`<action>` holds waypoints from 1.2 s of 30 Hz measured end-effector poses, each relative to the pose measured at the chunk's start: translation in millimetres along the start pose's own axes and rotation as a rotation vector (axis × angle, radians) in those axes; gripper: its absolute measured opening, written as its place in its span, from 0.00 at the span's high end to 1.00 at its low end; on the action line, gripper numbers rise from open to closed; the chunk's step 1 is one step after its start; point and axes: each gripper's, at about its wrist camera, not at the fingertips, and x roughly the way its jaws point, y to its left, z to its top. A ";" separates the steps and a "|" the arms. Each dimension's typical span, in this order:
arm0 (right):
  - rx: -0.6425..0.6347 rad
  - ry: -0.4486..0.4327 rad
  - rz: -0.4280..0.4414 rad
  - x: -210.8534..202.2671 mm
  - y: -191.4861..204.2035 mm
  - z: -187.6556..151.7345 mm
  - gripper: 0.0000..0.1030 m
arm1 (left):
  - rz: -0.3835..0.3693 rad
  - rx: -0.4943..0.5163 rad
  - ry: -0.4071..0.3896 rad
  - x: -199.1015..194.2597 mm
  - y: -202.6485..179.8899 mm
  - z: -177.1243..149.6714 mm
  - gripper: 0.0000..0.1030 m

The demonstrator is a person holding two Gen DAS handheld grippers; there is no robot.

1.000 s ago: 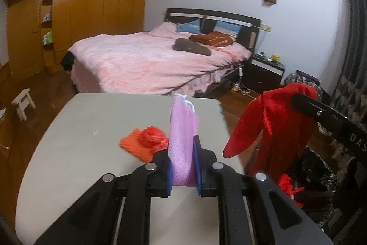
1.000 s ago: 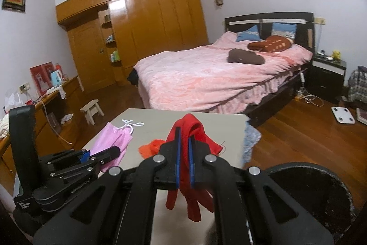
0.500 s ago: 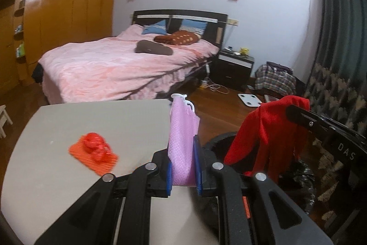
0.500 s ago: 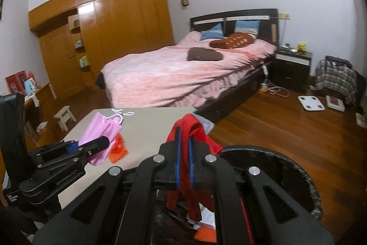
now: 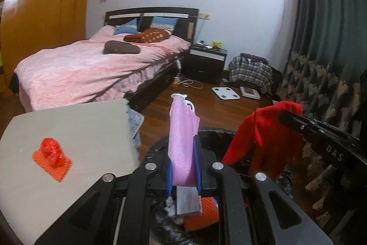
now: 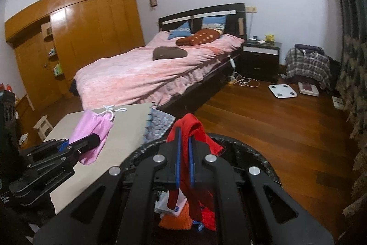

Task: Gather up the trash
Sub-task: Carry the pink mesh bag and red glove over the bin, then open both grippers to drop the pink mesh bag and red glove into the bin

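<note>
My left gripper (image 5: 183, 164) is shut on a pink face mask (image 5: 182, 137), which stands up between its blue pads over the black trash bin (image 5: 218, 133). My right gripper (image 6: 184, 153) is shut on a limp red cloth (image 6: 195, 130) that hangs down into the same bin (image 6: 257, 153). Each gripper shows in the other's view: the right one (image 5: 284, 117) with the red cloth (image 5: 263, 132), the left one (image 6: 96, 140) with the mask (image 6: 91, 130). Orange and white scraps (image 6: 176, 217) lie inside the bin. An orange mesh with a red crumpled wad (image 5: 51, 157) lies on the beige table (image 5: 80, 125).
The bin stands on the wooden floor (image 6: 275, 125) just past the table's right edge. A grey-blue cloth (image 5: 135, 123) hangs off that edge. A pink bed (image 5: 91, 70), a nightstand (image 5: 206, 61), a white scale (image 5: 226, 93) and dark curtains (image 5: 321, 38) lie beyond.
Both grippers have swung right, off the table to above the bin, each keeping its load. The orange mesh has stayed on the table and now sits far left.
</note>
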 end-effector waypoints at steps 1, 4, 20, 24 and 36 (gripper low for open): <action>0.003 0.001 -0.007 -0.4 -3.8 -1.6 0.95 | -0.009 0.007 0.001 3.2 -4.8 -0.4 0.86; 0.008 0.004 -0.020 -0.2 -11.2 -5.2 0.95 | -0.026 0.018 0.009 11.0 -13.3 -1.6 0.86; 0.049 0.064 -0.064 15.8 -32.3 -21.3 0.95 | -0.085 0.038 0.101 59.2 -24.7 -15.5 0.86; 0.054 0.076 -0.074 19.5 -34.3 -26.3 0.92 | -0.102 0.037 0.112 66.0 -26.9 -18.2 0.85; 0.063 0.063 -0.126 19.6 -40.0 -28.3 0.59 | -0.120 0.006 0.119 69.7 -15.1 -20.4 0.52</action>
